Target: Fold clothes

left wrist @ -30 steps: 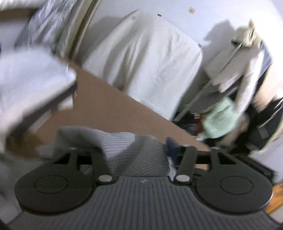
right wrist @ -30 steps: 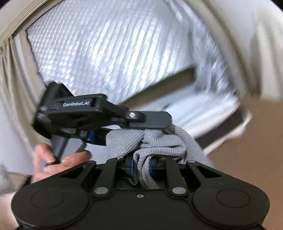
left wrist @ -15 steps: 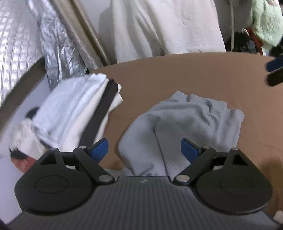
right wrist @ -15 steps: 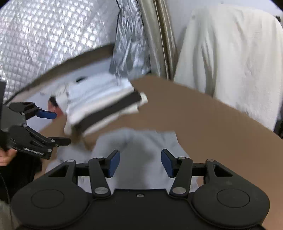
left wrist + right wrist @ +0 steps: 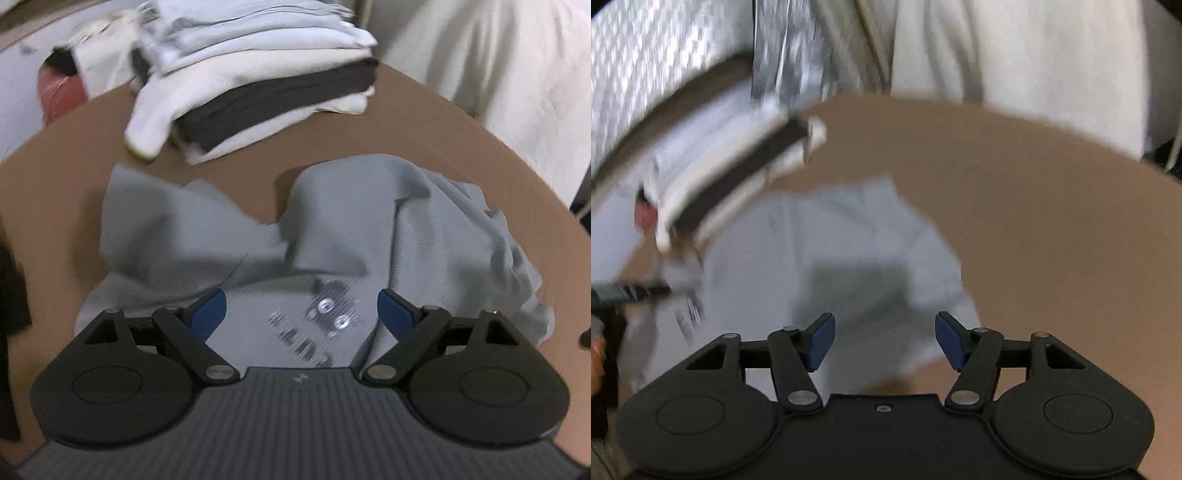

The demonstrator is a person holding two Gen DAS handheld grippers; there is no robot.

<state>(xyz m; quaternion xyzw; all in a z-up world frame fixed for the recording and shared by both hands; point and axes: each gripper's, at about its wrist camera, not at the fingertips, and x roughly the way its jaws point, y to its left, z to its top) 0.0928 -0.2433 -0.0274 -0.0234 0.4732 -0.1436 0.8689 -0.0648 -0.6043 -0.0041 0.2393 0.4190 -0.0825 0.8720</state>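
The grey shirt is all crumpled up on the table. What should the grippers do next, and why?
Probably bring both grippers down to pinch the edges of the grey shirt and spread it flat. It lies bunched on the brown table, and the left gripper and right gripper are both open and empty.

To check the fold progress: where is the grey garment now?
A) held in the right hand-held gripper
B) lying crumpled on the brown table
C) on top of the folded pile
B: the grey garment lies crumpled on the brown table, and both hand-held grippers are open.
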